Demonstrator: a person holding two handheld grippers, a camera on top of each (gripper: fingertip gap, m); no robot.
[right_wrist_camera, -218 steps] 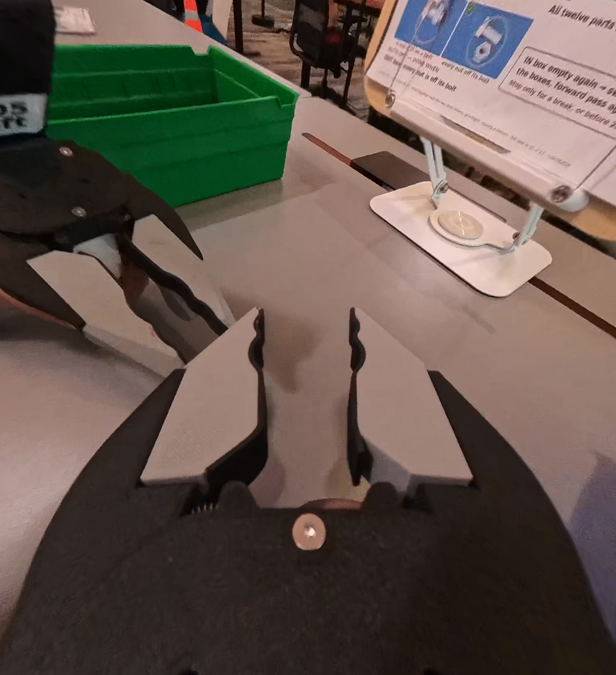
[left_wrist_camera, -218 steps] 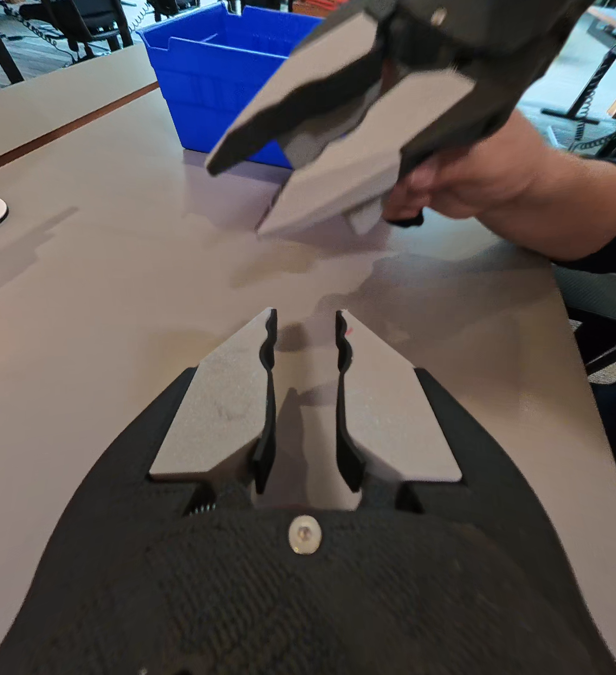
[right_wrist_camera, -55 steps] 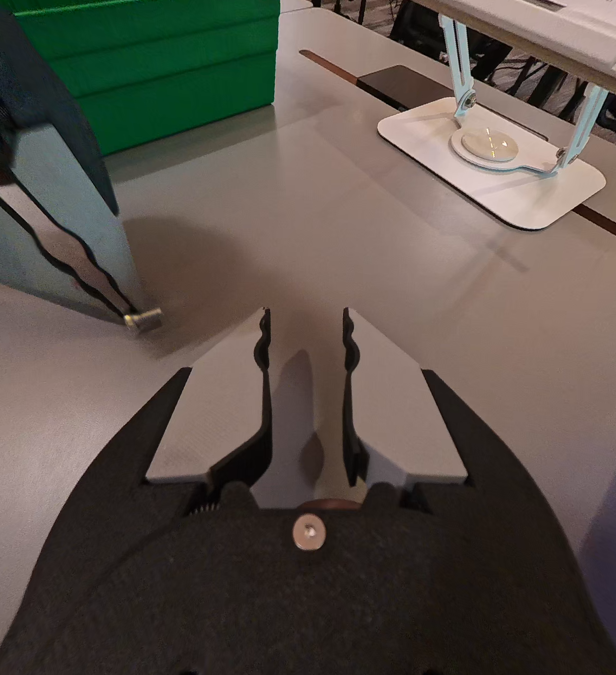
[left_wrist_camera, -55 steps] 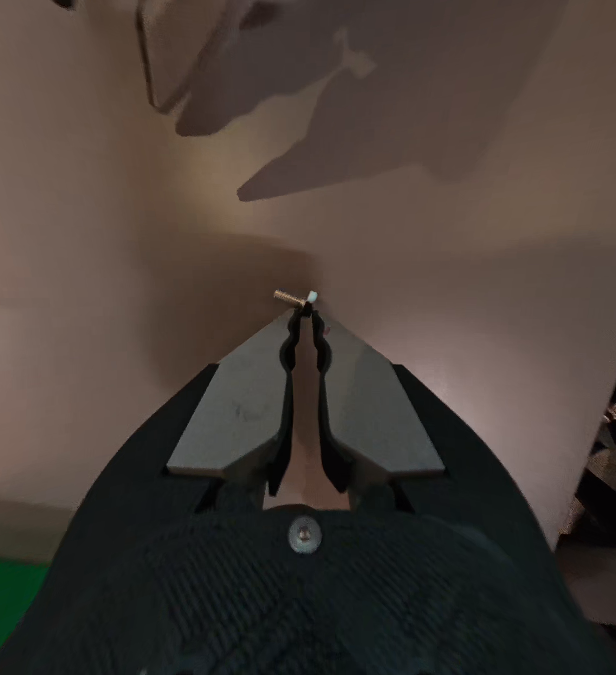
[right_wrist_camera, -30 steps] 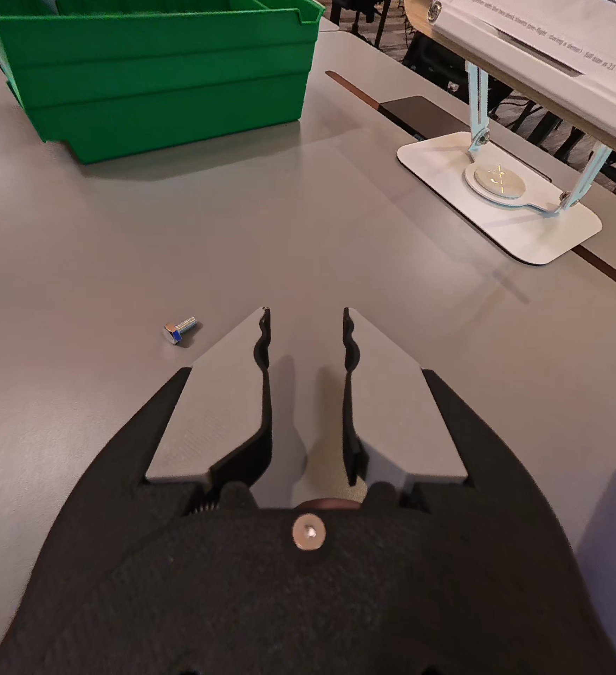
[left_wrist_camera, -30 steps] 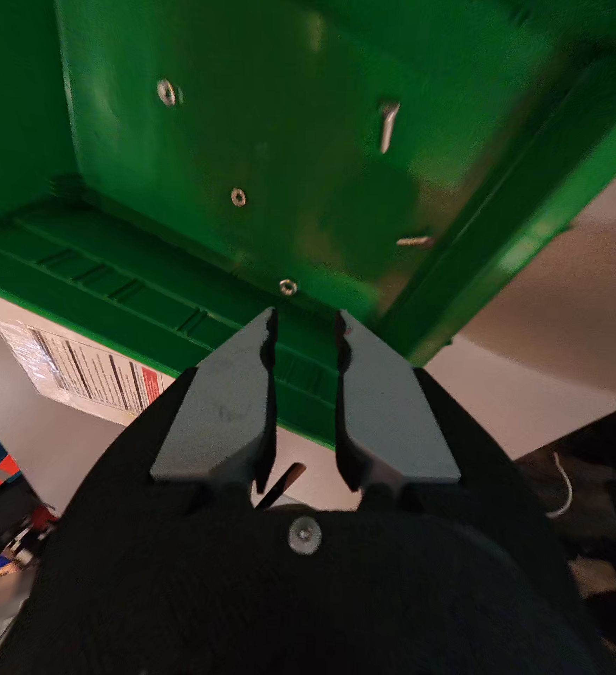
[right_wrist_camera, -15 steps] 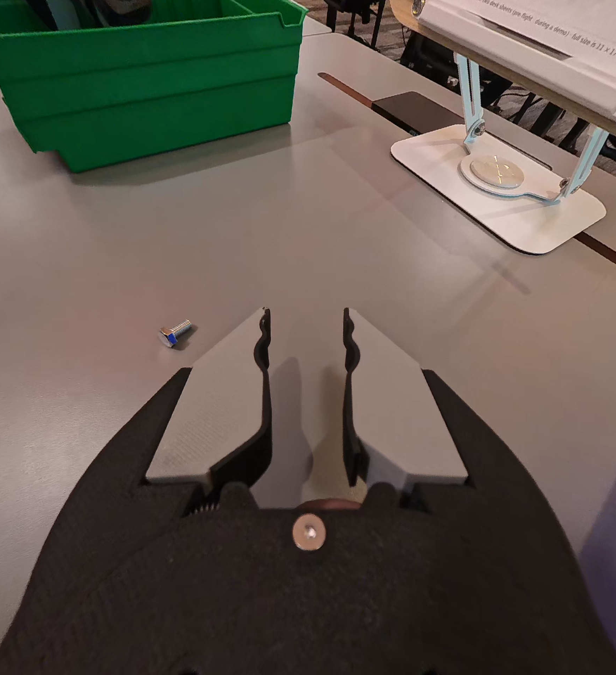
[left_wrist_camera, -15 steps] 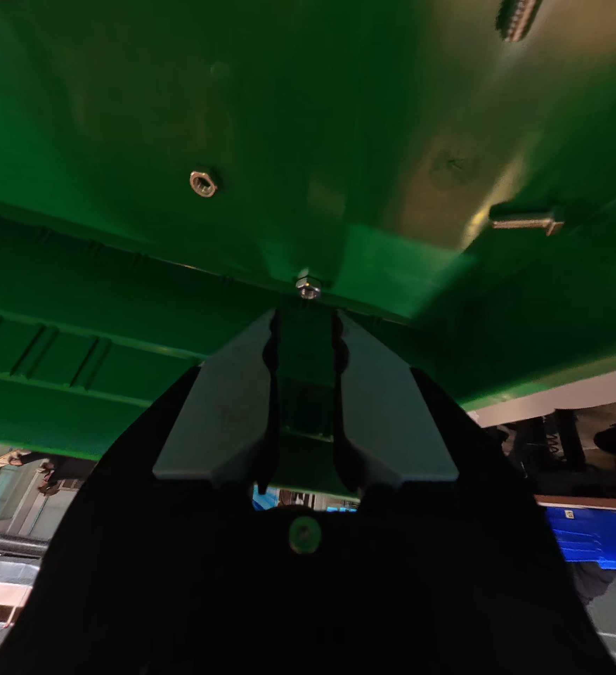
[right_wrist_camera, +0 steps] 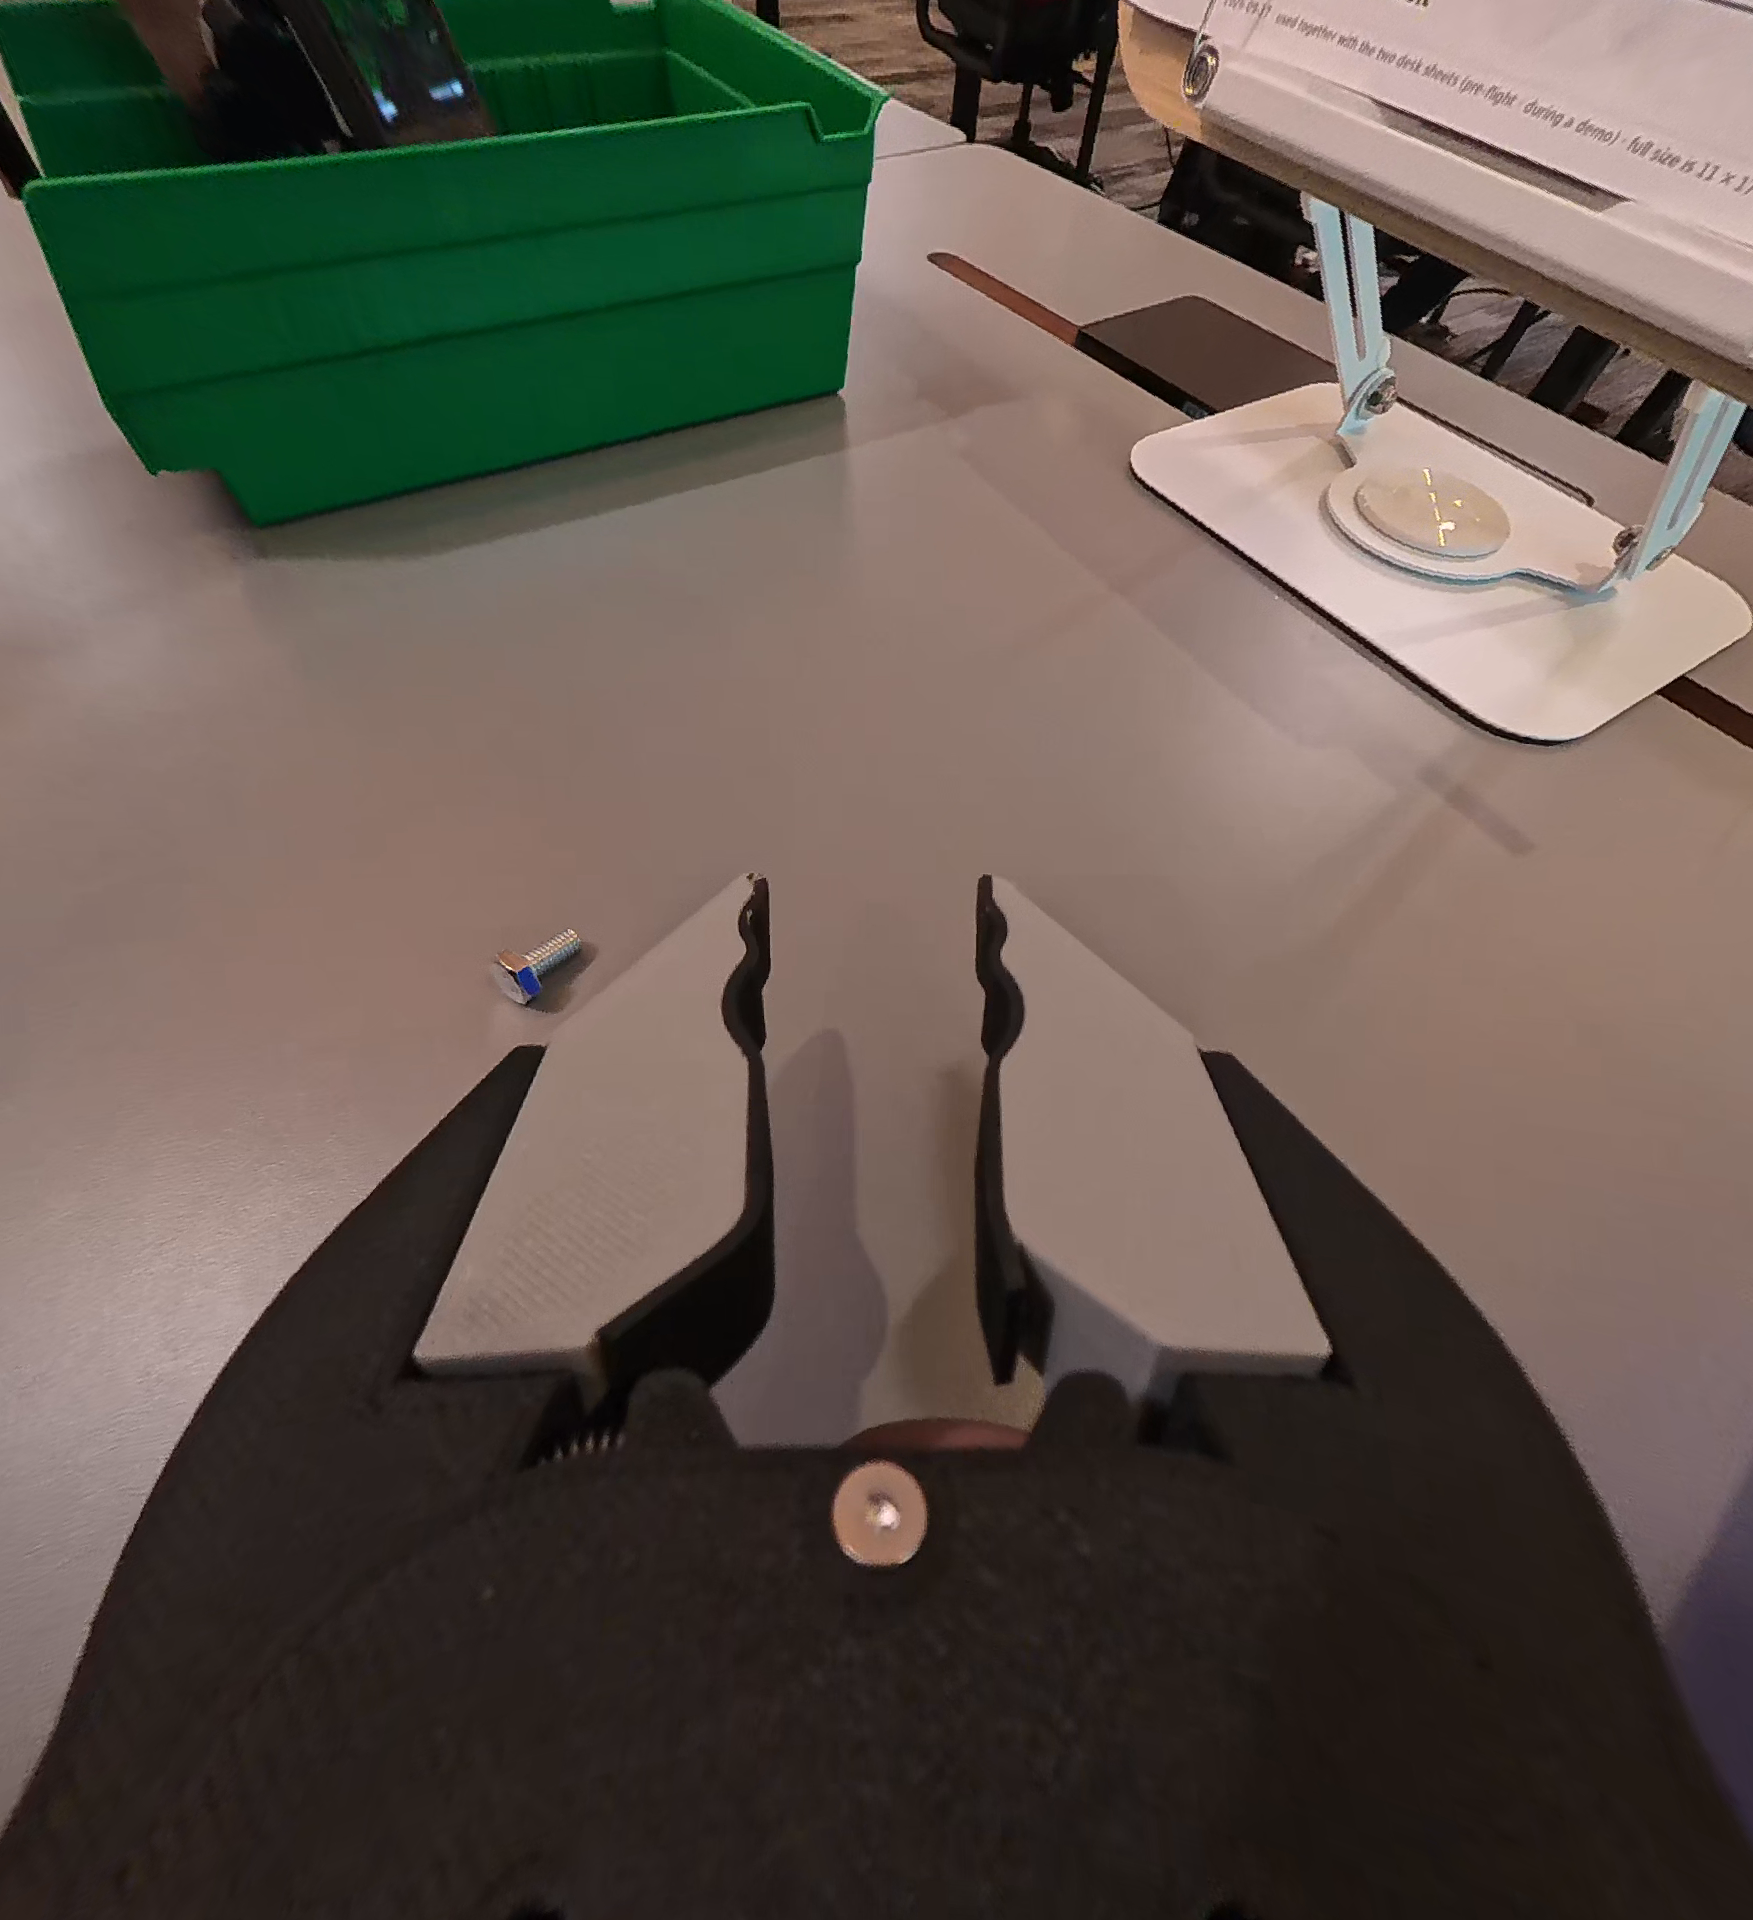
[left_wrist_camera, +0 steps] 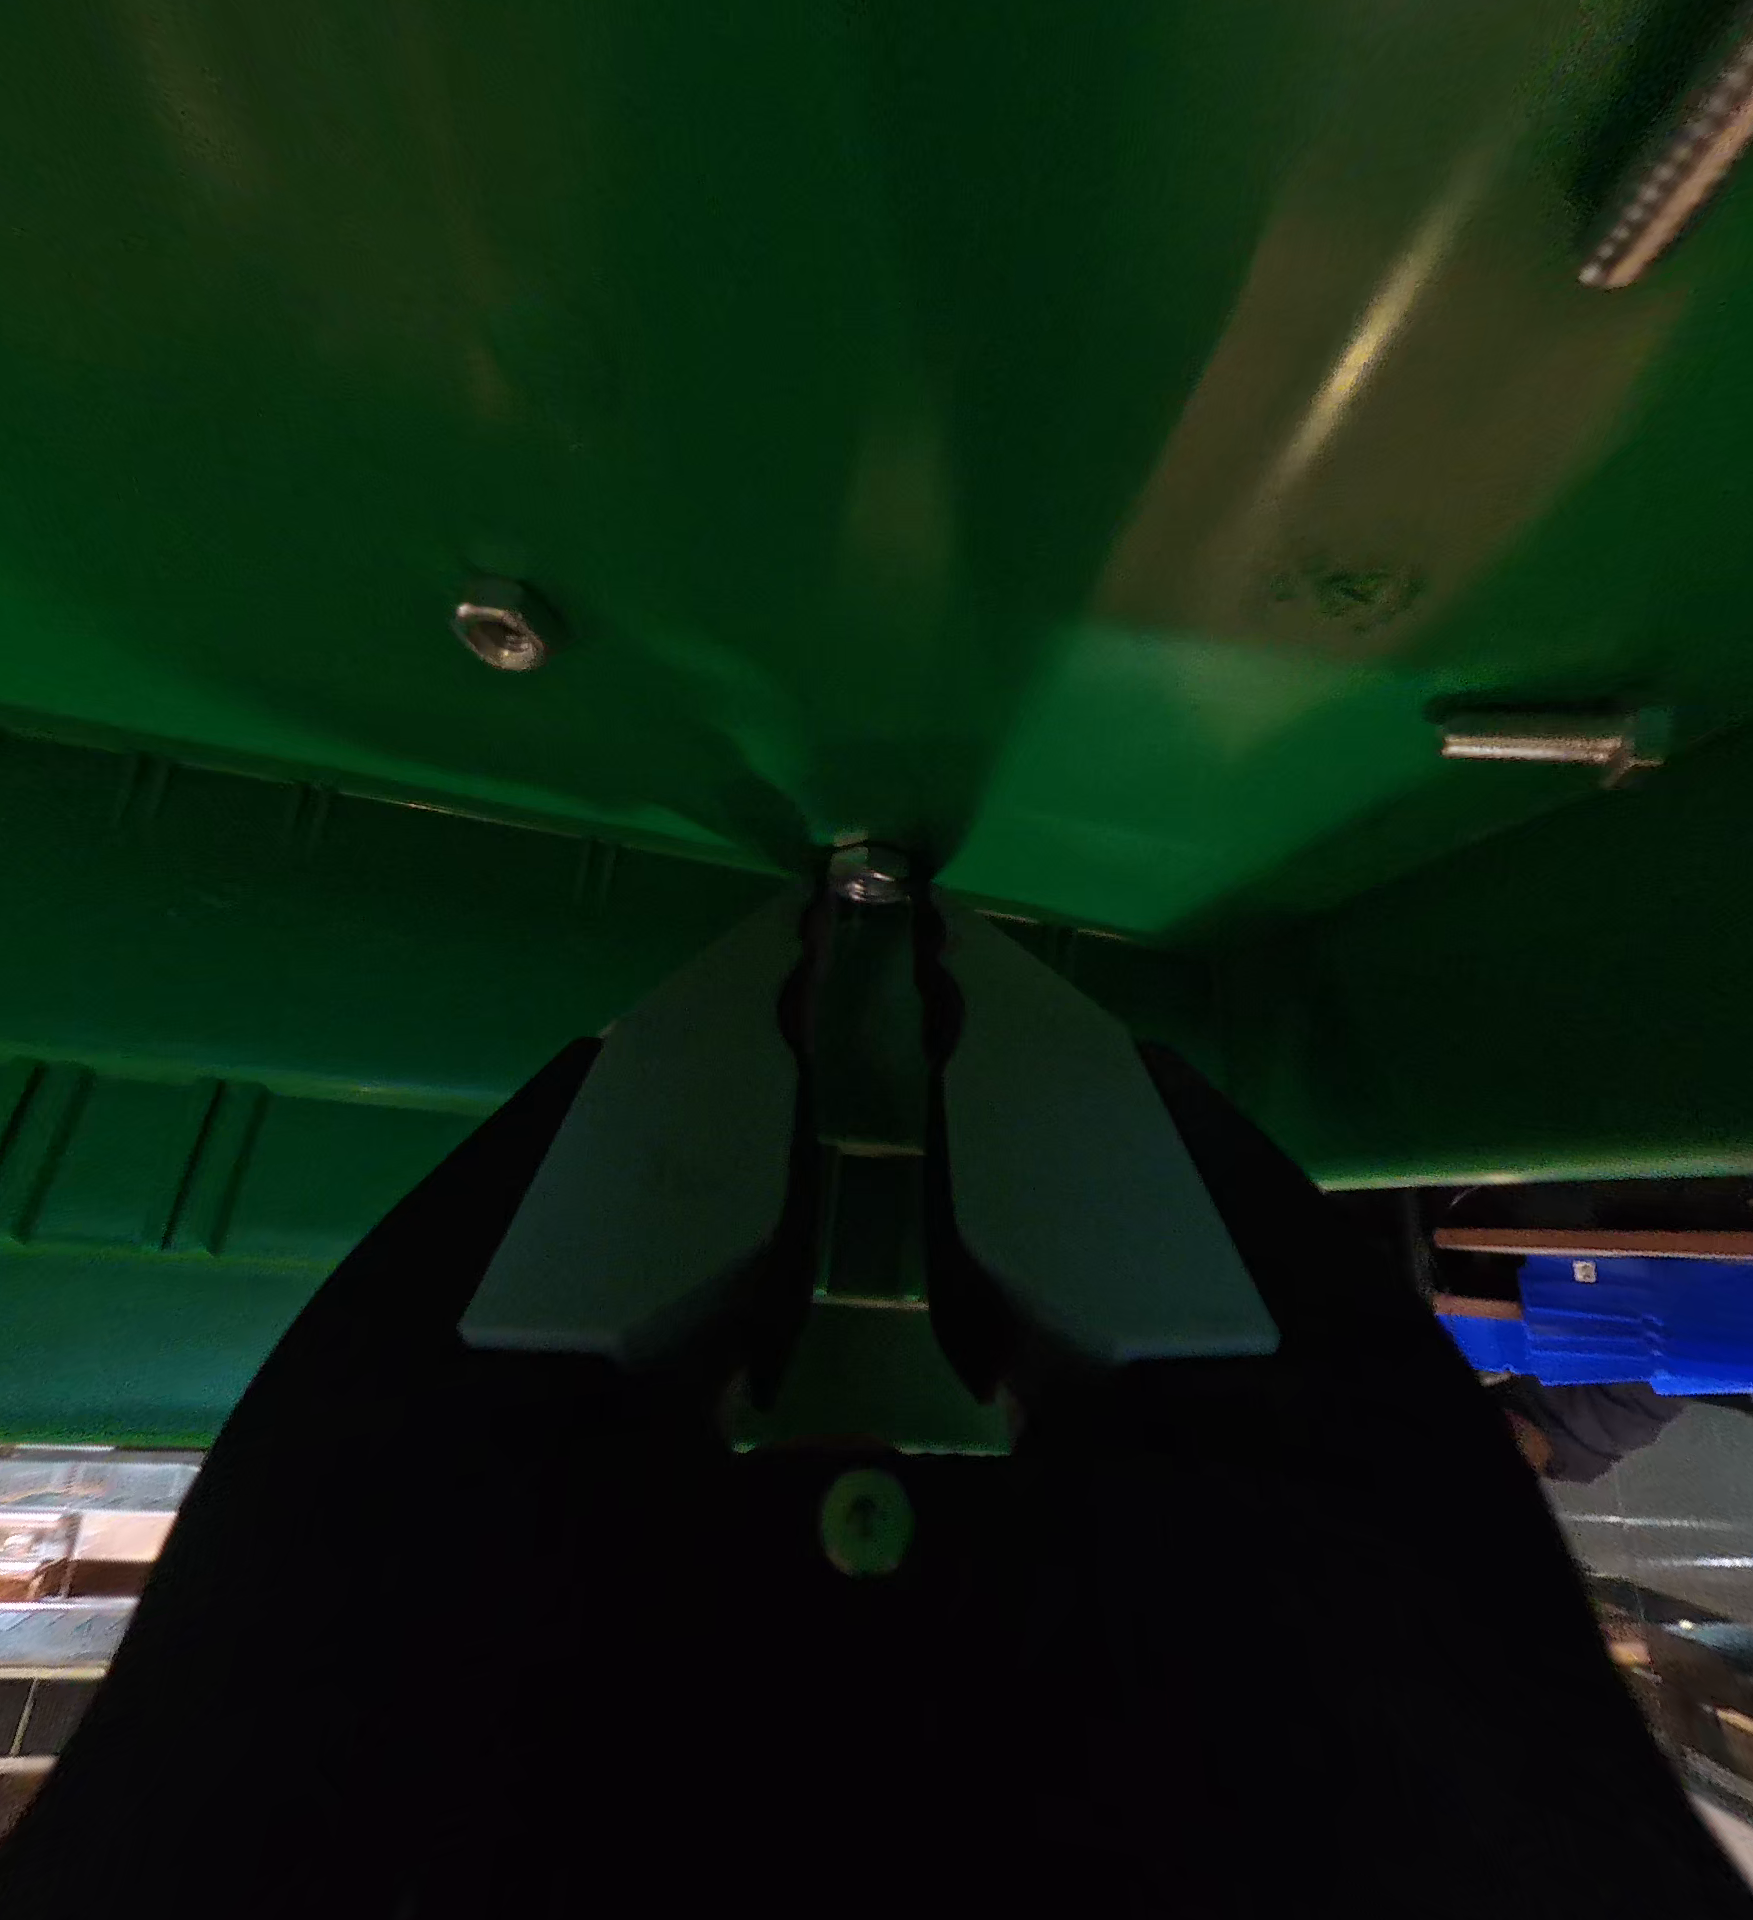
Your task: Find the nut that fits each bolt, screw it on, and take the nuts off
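In the left wrist view my left gripper [left_wrist_camera: 865, 902] is down inside the green bin [left_wrist_camera: 643, 312]. Its jaws are narrowly open, with a small silver nut [left_wrist_camera: 867, 883] right between the tips on the bin floor. A second nut [left_wrist_camera: 500, 636] lies to the left. A short bolt [left_wrist_camera: 1547, 743] lies to the right and a long threaded bolt [left_wrist_camera: 1682, 135] lies at the upper right. In the right wrist view my right gripper [right_wrist_camera: 872, 896] is open and empty, low over the grey table [right_wrist_camera: 955, 675]. A short bolt [right_wrist_camera: 534, 966] with a blue-marked head lies just left of its left finger.
The green bin [right_wrist_camera: 456, 291] stands at the back left of the table, with the left gripper [right_wrist_camera: 332, 73] reaching into it. A white tilting stand [right_wrist_camera: 1423, 582] holding a board with a paper sheet [right_wrist_camera: 1578, 125] stands at the back right. Blue bins [left_wrist_camera: 1630, 1330] stand beyond the green bin. Left tips to right tips: about 50 cm.
My left gripper has gone deeper into the bin up to the near nut, and its jaws have narrowed around it. The right gripper has stayed open and shifted only slightly.
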